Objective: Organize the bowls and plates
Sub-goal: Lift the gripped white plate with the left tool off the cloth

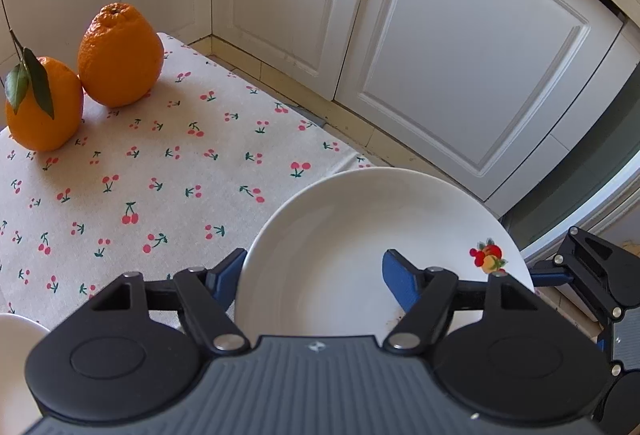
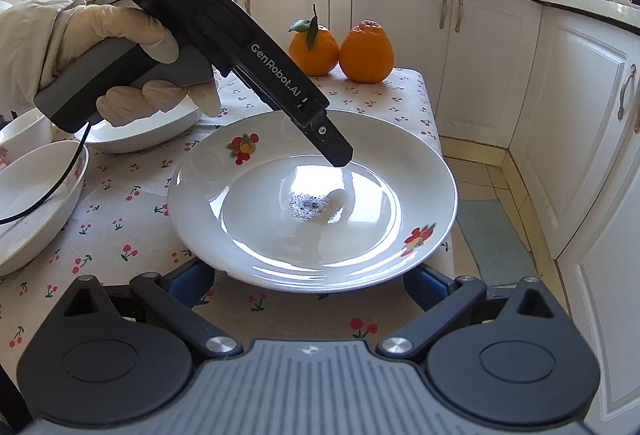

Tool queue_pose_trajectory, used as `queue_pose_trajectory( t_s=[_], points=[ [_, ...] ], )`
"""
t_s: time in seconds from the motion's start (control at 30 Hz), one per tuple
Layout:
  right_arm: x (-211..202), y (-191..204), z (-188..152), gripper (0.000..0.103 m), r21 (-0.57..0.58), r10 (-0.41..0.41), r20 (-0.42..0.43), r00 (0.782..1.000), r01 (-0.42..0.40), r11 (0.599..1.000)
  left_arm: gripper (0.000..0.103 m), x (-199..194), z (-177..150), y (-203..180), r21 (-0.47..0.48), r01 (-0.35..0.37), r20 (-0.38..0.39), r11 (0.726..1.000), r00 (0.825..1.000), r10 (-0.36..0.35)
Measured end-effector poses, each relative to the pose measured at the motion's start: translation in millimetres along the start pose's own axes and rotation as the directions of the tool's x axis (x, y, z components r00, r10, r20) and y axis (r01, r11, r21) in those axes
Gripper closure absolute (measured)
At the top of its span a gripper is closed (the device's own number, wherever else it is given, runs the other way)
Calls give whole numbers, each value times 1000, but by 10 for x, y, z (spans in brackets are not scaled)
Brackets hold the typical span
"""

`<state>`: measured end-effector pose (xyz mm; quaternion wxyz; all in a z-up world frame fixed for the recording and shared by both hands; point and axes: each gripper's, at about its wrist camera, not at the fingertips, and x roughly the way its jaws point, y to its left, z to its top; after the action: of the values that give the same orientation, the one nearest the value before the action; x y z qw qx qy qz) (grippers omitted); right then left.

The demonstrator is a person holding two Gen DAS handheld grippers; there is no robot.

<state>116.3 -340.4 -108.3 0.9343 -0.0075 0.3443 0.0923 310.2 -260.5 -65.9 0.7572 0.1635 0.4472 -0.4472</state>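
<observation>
So there's a small table with a cherry-print cloth (image 2: 132, 219) and a white round ceramic plate with little fruit decals (image 2: 384, 139) sitting at its near right corner, rim hanging a bit past the right edge. The left gripper (image 1: 316, 275) is over the plate's left side, pointing steeply down. Its blue fingers (image 1: 400, 277) stand apart, one outside the rim and one over the plate's inside, and from the wrist view they don't seem to press on it, so it's loose around the rim, not clamped. A gloved hand (image 2: 120, 47) holds that tool by the grey handle.

The right gripper (image 2: 312, 283) is down at the near edge of the table. Its blue fingers (image 2: 426, 285) are spread wide, wider than a good chunk of the plate, and their tips disappear under the near rim. Can't tell if they touch it.

At the far edge, two oranges (image 2: 340, 49) sit touching, one with a leafy stem. Along the left edge are white ceramic bowls (image 2: 36, 195), three by my count, one partly behind the hand. White kitchen cabinets (image 2: 480, 47) wrap around behind.
</observation>
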Motion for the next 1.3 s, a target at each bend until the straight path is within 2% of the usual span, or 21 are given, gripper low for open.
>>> queue_pose_trajectory(
  t_s=[0.2,0.4,0.57,0.63,0.8,0.97,1.13,1.3],
  points=[
    [-93,12,-2,0,24,6,5,1000,-6,1000,24,-150,-46,-59,3,-31,17,1000,999,31],
    [-281,130,-40,0,49,-1,13,1000,1,999,22,-522,-160,-174,4,-83,76,997,994,82],
    [-400,321,-49,0,52,10,20,1000,-11,999,22,-926,-354,-360,21,-150,149,988,978,146],
    [-447,412,-42,0,43,8,29,1000,-9,999,17,-1079,-458,-432,25,-186,169,982,969,179],
    [-636,671,-59,0,23,32,82,996,-34,999,15,-1431,-775,-572,14,-251,207,968,948,243],
    [-734,895,-157,0,-32,68,89,994,-65,997,15,-1679,-1196,-553,-52,-262,174,964,948,267],
    [-718,1043,-247,0,-71,108,56,993,-104,992,15,-1803,-1658,-454,-124,-315,111,941,938,328],
    [-636,1178,-260,0,-133,160,21,987,-156,979,15,-1917,-1998,-282,-213,-334,61,918,933,354]
  ],
)
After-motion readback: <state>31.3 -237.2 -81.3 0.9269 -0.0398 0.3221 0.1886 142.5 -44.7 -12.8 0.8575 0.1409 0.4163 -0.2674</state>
